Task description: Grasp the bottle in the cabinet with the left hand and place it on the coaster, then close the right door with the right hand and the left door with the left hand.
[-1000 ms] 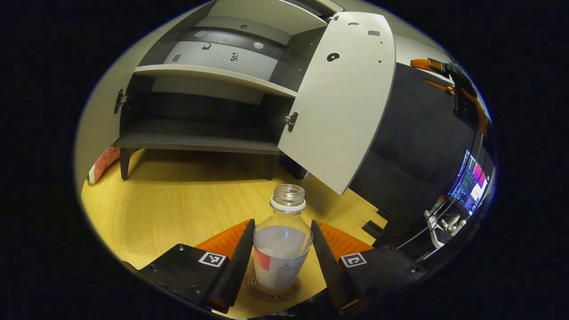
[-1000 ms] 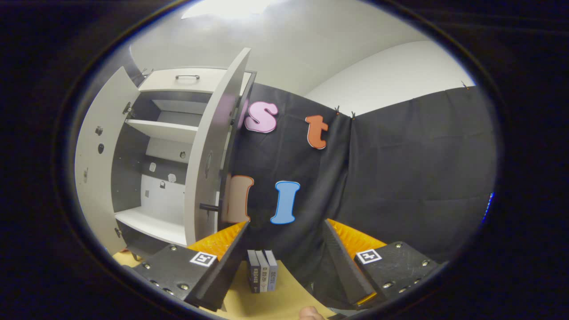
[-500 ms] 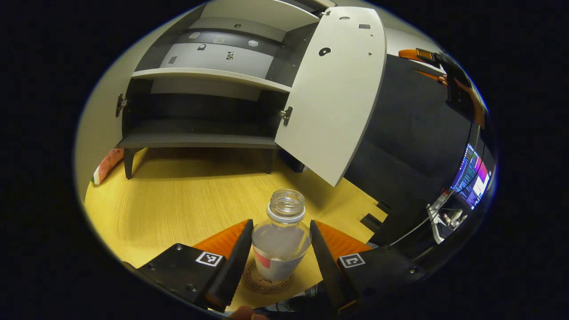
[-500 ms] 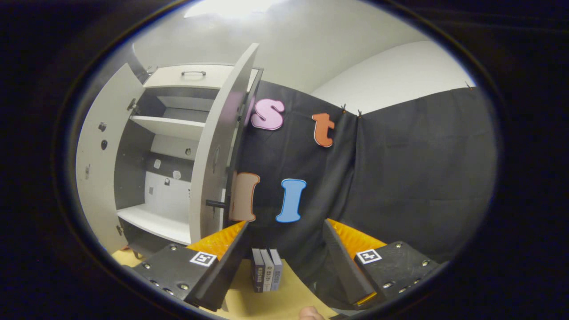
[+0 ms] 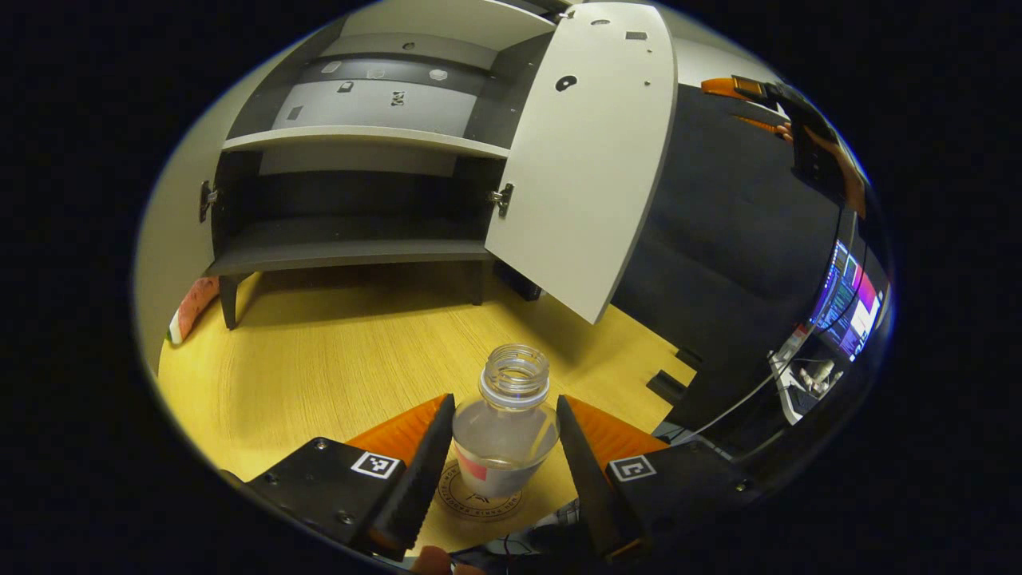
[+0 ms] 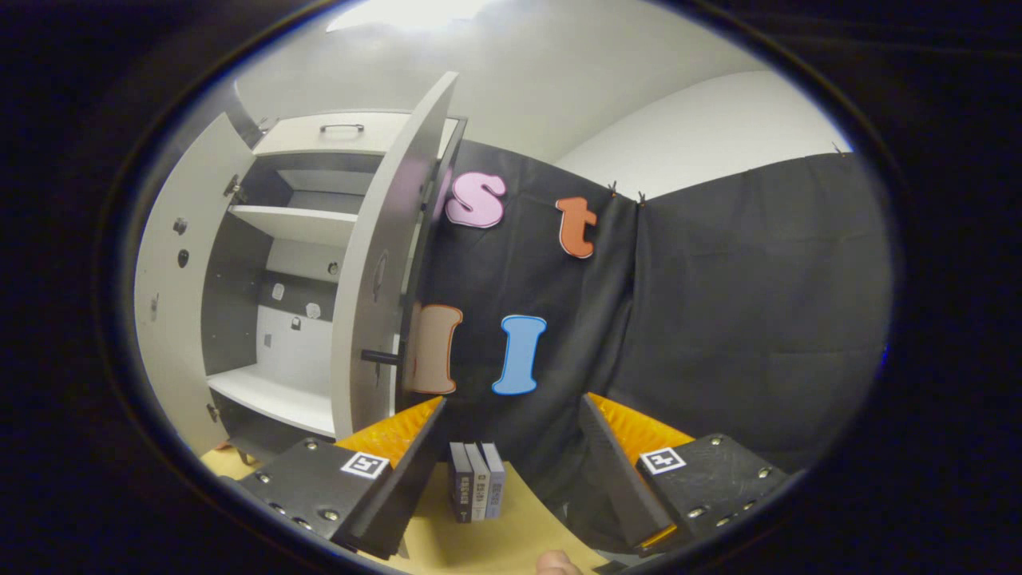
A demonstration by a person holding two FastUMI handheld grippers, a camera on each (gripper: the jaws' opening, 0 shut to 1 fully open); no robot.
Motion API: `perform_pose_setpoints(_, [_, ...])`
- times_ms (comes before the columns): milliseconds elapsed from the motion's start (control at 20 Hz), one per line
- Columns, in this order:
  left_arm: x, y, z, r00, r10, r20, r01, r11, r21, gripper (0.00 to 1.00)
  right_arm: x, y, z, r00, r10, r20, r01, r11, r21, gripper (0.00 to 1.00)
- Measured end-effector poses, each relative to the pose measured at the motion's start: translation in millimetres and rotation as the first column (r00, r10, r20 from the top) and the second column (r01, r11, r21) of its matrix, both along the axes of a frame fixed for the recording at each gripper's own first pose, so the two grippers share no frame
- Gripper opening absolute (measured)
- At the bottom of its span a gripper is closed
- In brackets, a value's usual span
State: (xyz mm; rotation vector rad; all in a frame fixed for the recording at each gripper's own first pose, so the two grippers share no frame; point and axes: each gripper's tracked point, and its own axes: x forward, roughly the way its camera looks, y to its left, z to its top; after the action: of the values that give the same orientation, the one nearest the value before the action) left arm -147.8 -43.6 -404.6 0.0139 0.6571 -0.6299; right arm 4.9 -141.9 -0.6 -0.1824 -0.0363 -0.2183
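Clear uncapped bottle (image 5: 506,431) upright on coaster (image 5: 463,499); cabinet (image 5: 359,152) doors open

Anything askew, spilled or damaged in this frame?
Nothing stands out. The bottle stands upright and capless on the coaster between the left gripper's open fingers; both cabinet doors hang open.

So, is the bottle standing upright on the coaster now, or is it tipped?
Upright. In the left gripper view the bottle stands on the coaster with its uncapped mouth facing up, between the open left gripper.
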Motion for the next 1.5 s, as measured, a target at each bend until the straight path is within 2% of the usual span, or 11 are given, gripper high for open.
perform_pose_setpoints(50, [-1,0,-1,1.000,-0.007,-0.002,0.007,1.000,0.012,0.81,0,0,0,1.000,-0.001,0.000,0.001,1.000,0.001,0.98])
perform_pose_setpoints(100, [-1,-1,-2,1.000,-0.013,-0.004,0.013,1.000,0.026,0.87,1,0,1,1.000,-0.001,0.000,0.001,1.000,0.002,0.98])
perform_pose_setpoints(150, [-3,-1,-4,1.000,-0.018,-0.008,0.018,0.999,0.039,0.83,1,-1,0,1.000,0.000,-0.001,0.000,1.000,0.003,0.98])
perform_pose_setpoints(350, [-5,-2,-6,0.999,-0.026,-0.018,0.027,0.996,0.081,0.85,3,1,-4,1.000,0.007,-0.008,-0.006,1.000,0.006,1.00])
perform_pose_setpoints(400, [-5,-3,-3,0.999,-0.032,-0.014,0.033,0.996,0.083,0.85,3,2,-5,1.000,0.007,-0.010,-0.007,1.000,0.006,0.96])
perform_pose_setpoints(550, [-5,-7,3,0.999,-0.042,-0.004,0.042,0.996,0.083,0.85,3,1,-8,1.000,0.007,-0.017,-0.007,1.000,0.010,0.96])
perform_pose_setpoints(600, [-4,-8,6,0.999,-0.044,0.000,0.044,0.996,0.079,0.85,4,0,-8,1.000,0.005,-0.018,-0.005,1.000,0.012,1.00])
perform_pose_setpoints(900, [1,-13,22,0.999,-0.036,0.022,0.035,0.998,0.045,0.86,4,-5,-13,1.000,-0.005,-0.025,0.005,1.000,0.031,0.96])
perform_pose_setpoints(1200, [9,-17,43,0.998,-0.039,0.055,0.037,0.999,0.022,0.85,11,-4,-18,0.999,-0.004,-0.035,0.005,0.999,0.043,0.99])
perform_pose_setpoints(1350, [16,-24,65,0.996,-0.033,0.087,0.035,0.999,-0.014,0.85,13,-2,-22,0.999,0.002,-0.040,0.000,0.999,0.049,0.99])
perform_pose_setpoints(1500, [33,-32,101,0.990,0.010,0.141,0.002,0.996,-0.086,0.85,17,5,-23,0.999,0.020,-0.047,-0.017,0.998,0.058,0.99])
